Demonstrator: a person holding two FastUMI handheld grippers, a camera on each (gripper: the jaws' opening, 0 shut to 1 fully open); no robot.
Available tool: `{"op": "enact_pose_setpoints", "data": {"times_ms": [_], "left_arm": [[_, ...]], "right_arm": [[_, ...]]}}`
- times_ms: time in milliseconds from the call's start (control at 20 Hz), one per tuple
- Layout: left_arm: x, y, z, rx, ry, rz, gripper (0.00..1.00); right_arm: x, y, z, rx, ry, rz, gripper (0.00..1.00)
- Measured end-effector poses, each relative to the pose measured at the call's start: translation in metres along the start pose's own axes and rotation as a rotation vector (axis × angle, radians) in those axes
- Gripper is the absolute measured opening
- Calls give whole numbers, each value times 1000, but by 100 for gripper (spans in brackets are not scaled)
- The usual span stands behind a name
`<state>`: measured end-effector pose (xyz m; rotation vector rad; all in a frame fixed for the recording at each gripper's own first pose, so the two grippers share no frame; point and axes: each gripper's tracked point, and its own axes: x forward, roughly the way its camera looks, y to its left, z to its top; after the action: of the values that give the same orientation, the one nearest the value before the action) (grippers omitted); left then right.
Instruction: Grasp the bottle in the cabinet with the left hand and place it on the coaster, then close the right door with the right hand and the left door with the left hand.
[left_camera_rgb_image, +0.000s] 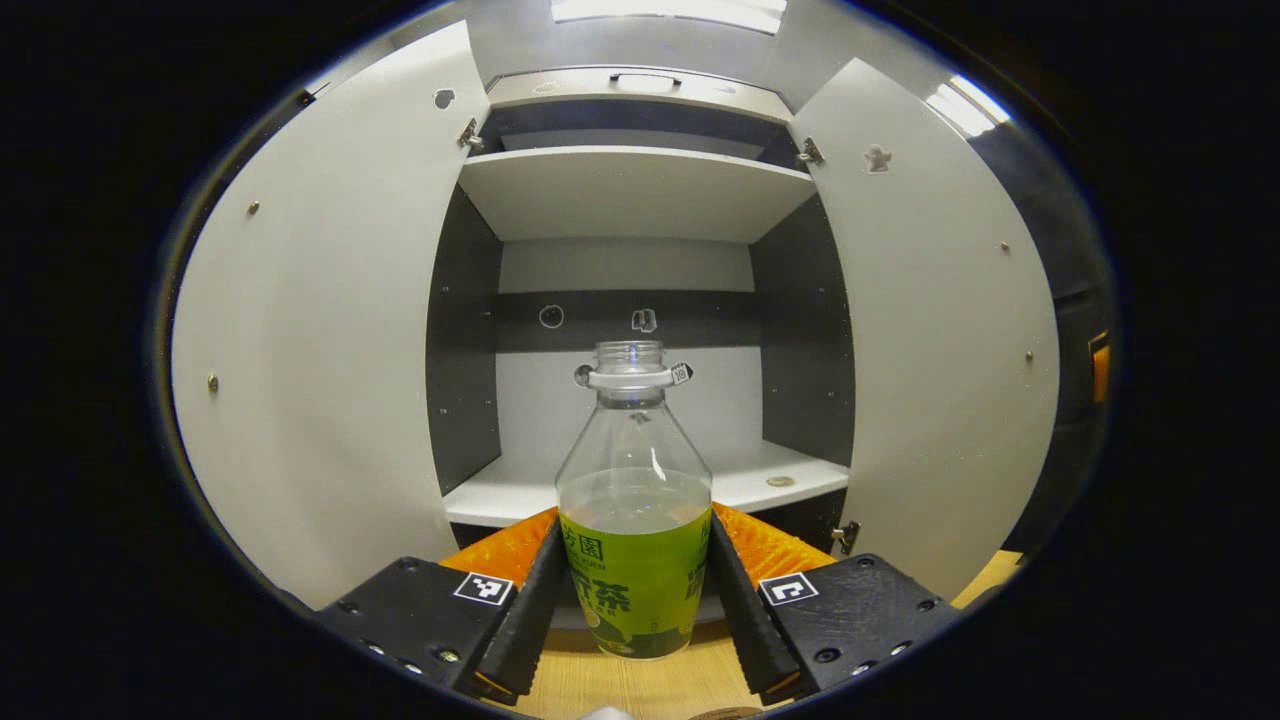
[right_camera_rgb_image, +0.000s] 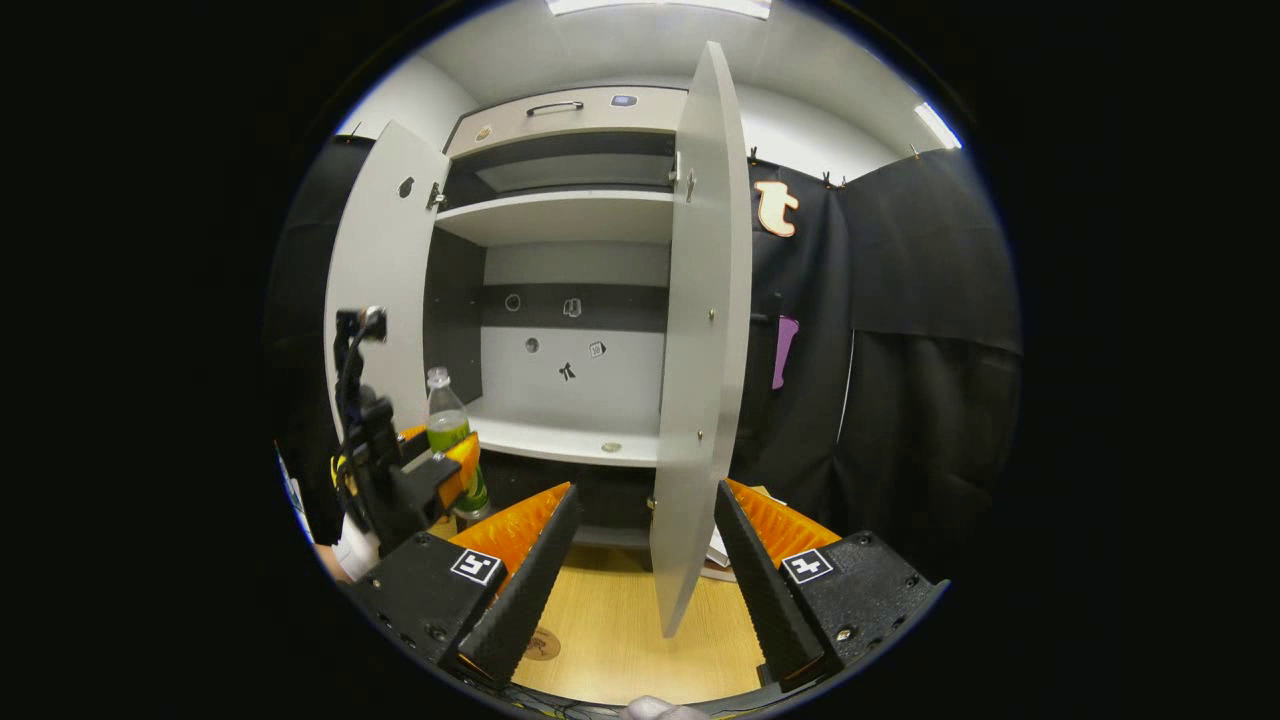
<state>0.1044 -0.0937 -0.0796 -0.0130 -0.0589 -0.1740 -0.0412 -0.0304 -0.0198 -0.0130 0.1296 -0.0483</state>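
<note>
In the left gripper view, the bottle (left_camera_rgb_image: 634, 520) is being held upright between the fingers of the left gripper (left_camera_rgb_image: 634, 610), both fingers pressing against its green label. The bottle is uncapped, with clear liquid reaching to just above the label, and its base is seen just above the wooden surface (left_camera_rgb_image: 620, 685), in front of the cabinet (left_camera_rgb_image: 628, 190) (whether it is touching the wood cannot be told). Behind it, the cabinet is being shown wide open: the left door (left_camera_rgb_image: 320, 330) and the right door (left_camera_rgb_image: 940, 330) are both swung outward, and the lower shelf (left_camera_rgb_image: 760, 480) carries a small round item near its right end.

In the right gripper view, the right gripper (right_camera_rgb_image: 640, 590) is being held with its fingers apart, nothing being gripped between them. The edge of the right door (right_camera_rgb_image: 700, 350) is seen end-on between those fingers, farther off and not touched by them. At the left of this view the left gripper (right_camera_rgb_image: 440, 470) is seen with the bottle (right_camera_rgb_image: 447, 420) clamped in it, near the left door (right_camera_rgb_image: 385, 280). A round coaster (right_camera_rgb_image: 543, 643) is lying on the surface (right_camera_rgb_image: 620, 630) just beside the right gripper's left finger, well below the bottle.
</note>
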Motion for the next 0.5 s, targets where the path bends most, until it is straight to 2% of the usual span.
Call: {"op": "enact_pose_setpoints", "data": {"times_ms": [250, 300, 350, 500], "left_arm": [[-36, -40, -59, -11, 23, -86, 74], [-41, -49, -72, -19, 29, -105, 77], [-46, -57, -88, -33, 45, -123, 74], [-57, -76, -132, -125, 100, -163, 74]], "right_arm": [[-4, -4, -10, 1, 36, 4, 84], [-5, -6, -11, -8, 40, 1, 84], [-6, -7, -12, -17, 45, -2, 84], [-10, -12, -16, -33, 63, -12, 84]]}}
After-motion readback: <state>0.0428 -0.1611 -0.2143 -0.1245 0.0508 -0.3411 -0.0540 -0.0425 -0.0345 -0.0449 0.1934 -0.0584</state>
